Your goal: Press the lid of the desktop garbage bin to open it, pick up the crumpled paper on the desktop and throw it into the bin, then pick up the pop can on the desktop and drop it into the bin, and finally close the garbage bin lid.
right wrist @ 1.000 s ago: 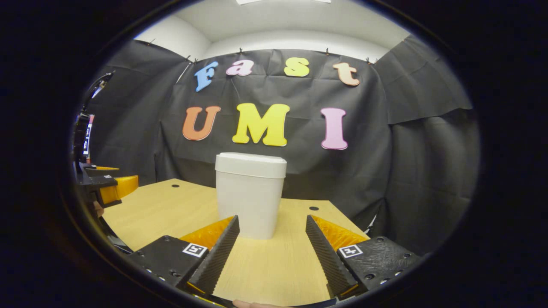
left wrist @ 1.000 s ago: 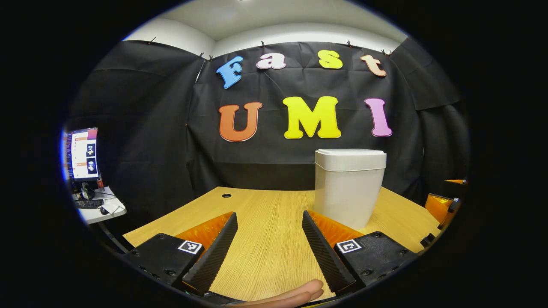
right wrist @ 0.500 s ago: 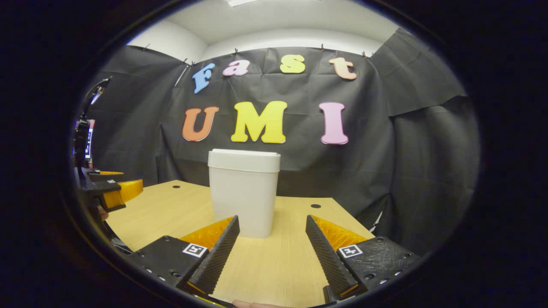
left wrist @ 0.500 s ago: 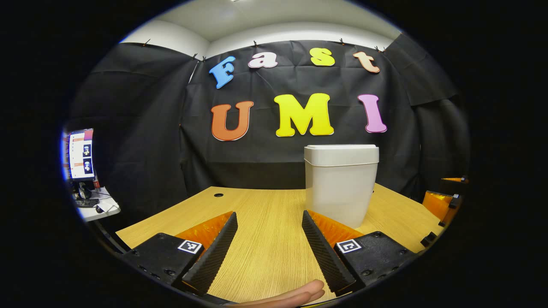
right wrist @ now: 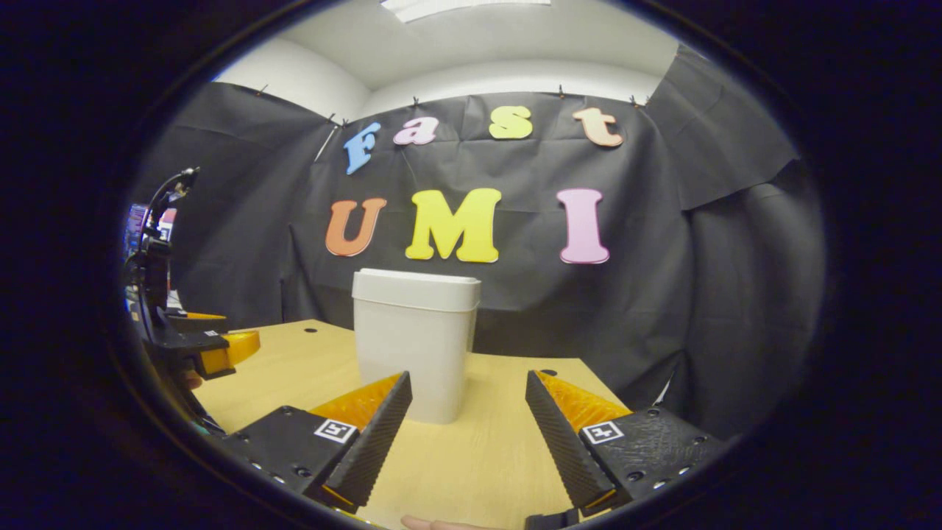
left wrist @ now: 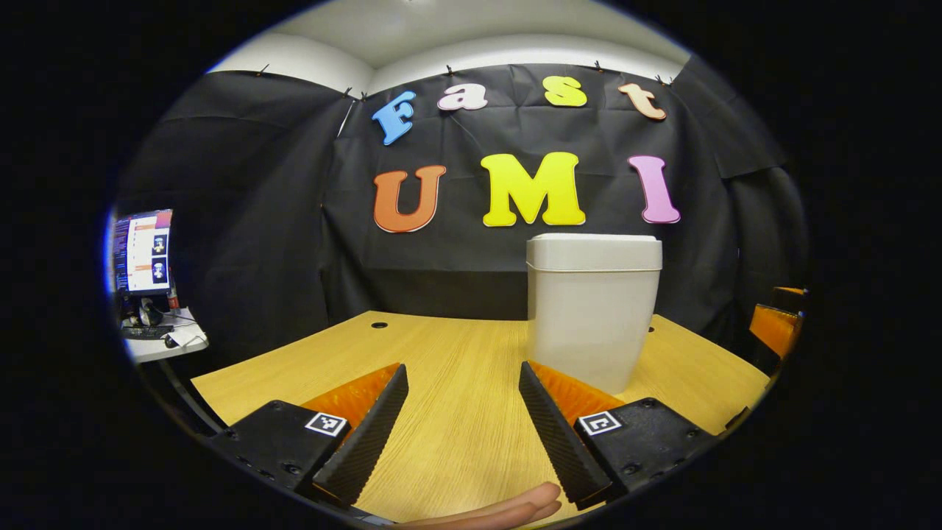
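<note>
Left gripper view and right gripper view: we find both claws spread and empty, the bin lid down.

Largest first, we note the wooden desktop (left wrist: 456, 412), its light grain bare between the claws. On it stands the white garbage bin (left wrist: 592, 313), upright near the back edge by the black cloth wall, lid (left wrist: 593, 252) seated flat on the rim. In the left gripper view the bin sits ahead and to the right of the left gripper (left wrist: 462, 423), whose fingers stand wide apart, holding nothing. In the right gripper view the right gripper (right wrist: 468, 430) is likewise spread, the bin just beyond its left finger. A monitor (left wrist: 143, 252) sits off the desk at far left. A fingertip (left wrist: 515, 506) shows at the bottom edge.
</note>
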Tool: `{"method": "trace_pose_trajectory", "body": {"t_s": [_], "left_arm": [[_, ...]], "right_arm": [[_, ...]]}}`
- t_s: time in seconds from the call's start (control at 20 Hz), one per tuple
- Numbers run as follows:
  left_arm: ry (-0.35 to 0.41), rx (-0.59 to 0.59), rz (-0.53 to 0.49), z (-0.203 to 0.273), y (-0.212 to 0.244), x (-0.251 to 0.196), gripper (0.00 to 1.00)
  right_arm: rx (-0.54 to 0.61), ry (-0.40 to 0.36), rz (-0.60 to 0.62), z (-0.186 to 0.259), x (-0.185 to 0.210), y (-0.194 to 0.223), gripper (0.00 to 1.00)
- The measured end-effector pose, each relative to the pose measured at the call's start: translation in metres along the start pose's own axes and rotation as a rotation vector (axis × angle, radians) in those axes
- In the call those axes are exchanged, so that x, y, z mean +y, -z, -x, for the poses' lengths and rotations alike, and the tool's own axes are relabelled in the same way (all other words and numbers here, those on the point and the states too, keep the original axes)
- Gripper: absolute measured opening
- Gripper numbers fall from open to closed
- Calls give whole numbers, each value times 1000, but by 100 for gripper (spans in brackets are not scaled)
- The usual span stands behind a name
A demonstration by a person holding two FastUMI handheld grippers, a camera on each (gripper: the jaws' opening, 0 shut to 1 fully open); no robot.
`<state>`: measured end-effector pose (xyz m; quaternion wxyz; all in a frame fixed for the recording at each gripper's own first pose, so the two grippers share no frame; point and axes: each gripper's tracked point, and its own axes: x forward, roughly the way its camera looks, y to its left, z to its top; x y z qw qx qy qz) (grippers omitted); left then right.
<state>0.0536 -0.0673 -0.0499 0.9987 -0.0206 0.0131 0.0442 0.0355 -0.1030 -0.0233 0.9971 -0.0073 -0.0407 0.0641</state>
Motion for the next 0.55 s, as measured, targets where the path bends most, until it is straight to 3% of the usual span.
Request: {"method": "trace_pose_trajectory", "body": {"t_s": [0.55], "left_arm": [[34, -67, 14, -21, -34, -114, 98]], "right_arm": [[-19, 85, 1, -18, -140, -5, 95]]}}
